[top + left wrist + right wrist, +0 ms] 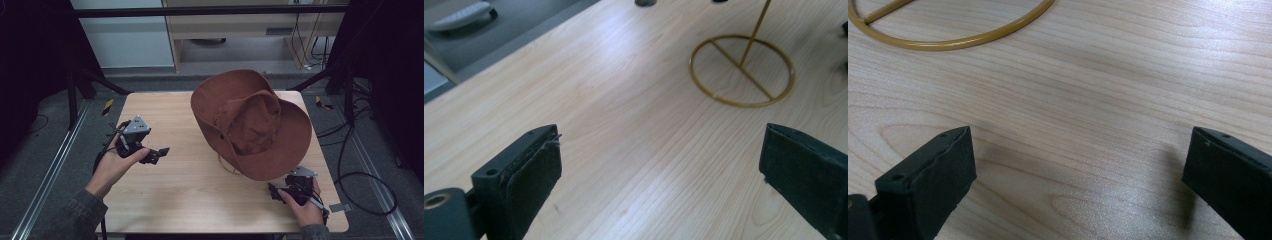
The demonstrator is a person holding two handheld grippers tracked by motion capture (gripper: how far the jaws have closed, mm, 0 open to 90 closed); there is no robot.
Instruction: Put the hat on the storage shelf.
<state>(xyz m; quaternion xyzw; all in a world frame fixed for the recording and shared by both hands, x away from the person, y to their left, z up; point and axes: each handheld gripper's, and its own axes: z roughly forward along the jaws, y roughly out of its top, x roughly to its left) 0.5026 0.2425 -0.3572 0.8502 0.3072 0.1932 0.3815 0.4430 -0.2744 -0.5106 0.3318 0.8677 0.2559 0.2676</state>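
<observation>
A brown wide-brimmed hat (250, 125) sits tilted over a thin gold stand on the wooden table (190, 200), right of centre. The stand's round base ring (744, 72) with its upright rod lies ahead of my left gripper (659, 175); part of the ring (958, 42) curves past the top left in the right gripper view. A hand holds my left gripper (159, 154) at the table's left, pointing right toward the hat, its jaws wide apart over bare wood. My right gripper (274, 191) rests low near the front right corner, just under the hat's brim, open and holding nothing.
Black frame legs (85, 80) stand at the table's back corners. Cables (360, 175) loop on the floor to the right. Metal rails (45, 185) run along both sides of the table. A pale cabinet (240, 30) stands behind.
</observation>
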